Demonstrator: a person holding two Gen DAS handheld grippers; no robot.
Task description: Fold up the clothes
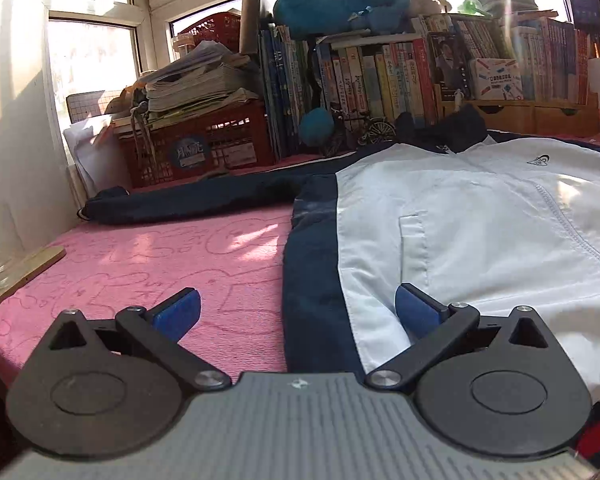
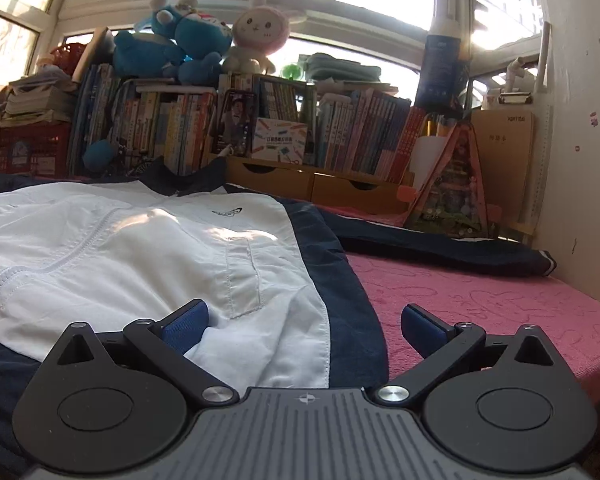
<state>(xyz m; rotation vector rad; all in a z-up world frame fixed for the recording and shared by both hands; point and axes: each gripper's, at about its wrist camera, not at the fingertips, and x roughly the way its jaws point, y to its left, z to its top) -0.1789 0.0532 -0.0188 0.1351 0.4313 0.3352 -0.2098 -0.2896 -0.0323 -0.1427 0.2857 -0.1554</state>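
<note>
A white and navy jacket (image 1: 480,224) lies flat, front up, on a pink blanket (image 1: 160,256). Its navy left sleeve (image 1: 188,200) stretches out toward the wall. My left gripper (image 1: 298,312) is open over the jacket's near left hem, one blue pad (image 1: 414,312) on the white cloth, the other over the blanket. In the right wrist view the jacket (image 2: 148,252) fills the left, its other sleeve (image 2: 440,248) spread to the right. My right gripper (image 2: 306,326) is open astride the navy side panel at the near right hem.
Rows of books (image 2: 340,132) and wooden drawers (image 2: 312,188) line the far edge, with plush toys (image 2: 188,48) on top. A red crate (image 1: 196,148) with stacked papers stands far left. Walls close both sides (image 2: 580,160). A wooden board (image 1: 16,276) lies at the left.
</note>
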